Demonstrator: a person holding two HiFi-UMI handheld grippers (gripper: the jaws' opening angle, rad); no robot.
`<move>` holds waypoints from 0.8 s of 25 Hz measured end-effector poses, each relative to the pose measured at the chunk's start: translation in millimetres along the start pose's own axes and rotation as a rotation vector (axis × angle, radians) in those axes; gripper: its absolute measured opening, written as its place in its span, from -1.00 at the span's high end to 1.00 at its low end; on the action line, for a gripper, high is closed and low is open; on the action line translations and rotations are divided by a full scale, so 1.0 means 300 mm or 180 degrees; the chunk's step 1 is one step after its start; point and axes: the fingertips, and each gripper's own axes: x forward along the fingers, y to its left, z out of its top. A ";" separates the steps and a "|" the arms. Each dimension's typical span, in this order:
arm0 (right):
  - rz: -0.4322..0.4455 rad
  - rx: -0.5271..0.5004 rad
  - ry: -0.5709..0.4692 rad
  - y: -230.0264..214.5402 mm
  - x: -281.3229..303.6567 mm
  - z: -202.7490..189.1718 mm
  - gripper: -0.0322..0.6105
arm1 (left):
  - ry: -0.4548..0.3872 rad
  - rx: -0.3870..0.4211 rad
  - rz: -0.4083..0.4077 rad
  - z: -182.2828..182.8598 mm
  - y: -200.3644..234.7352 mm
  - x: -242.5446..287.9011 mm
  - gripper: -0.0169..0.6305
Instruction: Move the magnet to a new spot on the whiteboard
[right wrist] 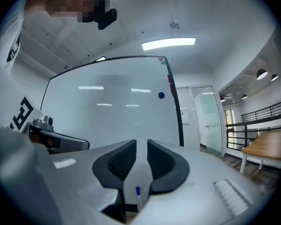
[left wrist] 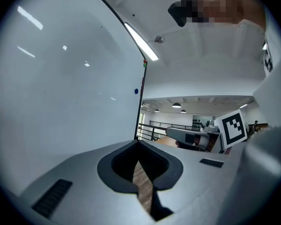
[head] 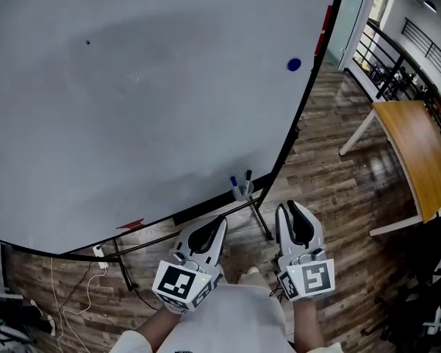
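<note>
Head view first: the whiteboard (head: 132, 109) fills most of the picture, and the blue magnet (head: 294, 65) sits high on its right side, close to the dark frame edge. It's stuck to the board on its own, well apart from both tools. Down at the bottom, the left hand-held gripper (head: 220, 221) and the right hand-held gripper (head: 285, 209) hang side by side, low and clear of the board, over the wooden floor (head: 331, 175). Between them and the board, two markers (head: 241, 185) stand in a small holder at the lower frame. A red patch (head: 132, 224) shows on the bottom edge, further left. Off to the right stands a wooden table (head: 415, 153) beside a black railing (head: 397, 57).

Over to the left gripper view: the left hand-held gripper (left wrist: 138, 143) has its tips pressed together, nothing pinched, only floor showing through the gap lower down. The magnet (left wrist: 136, 91) is a tiny blue dot far up by the board's edge.

Right gripper view now: the right hand-held gripper (right wrist: 141, 144) has its ribbed pads (right wrist: 122, 161) spread a little, with a narrow gap and nothing gripped in it. Through that gap I can see a blue-capped marker (right wrist: 137, 194) far off. The magnet (right wrist: 161, 95) is well above the jaws, near the right frame.
</note>
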 end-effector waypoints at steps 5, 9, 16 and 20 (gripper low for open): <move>0.0159 -0.0054 -0.0081 -0.015 0.044 0.049 0.69 | -0.0014 0.0000 0.0047 0.031 -0.006 0.062 0.93; 0.0255 -0.0080 -0.0179 -0.045 0.084 0.096 0.63 | -0.0030 0.0102 0.0031 0.065 -0.029 0.117 0.93; 0.0297 -0.0163 -0.0424 -0.119 0.185 0.199 0.62 | -0.0175 0.0200 0.0048 0.153 -0.009 0.192 0.93; 0.0326 -0.0188 -0.0586 -0.147 0.240 0.283 0.61 | -0.0234 0.0283 0.0096 0.204 -0.001 0.217 0.93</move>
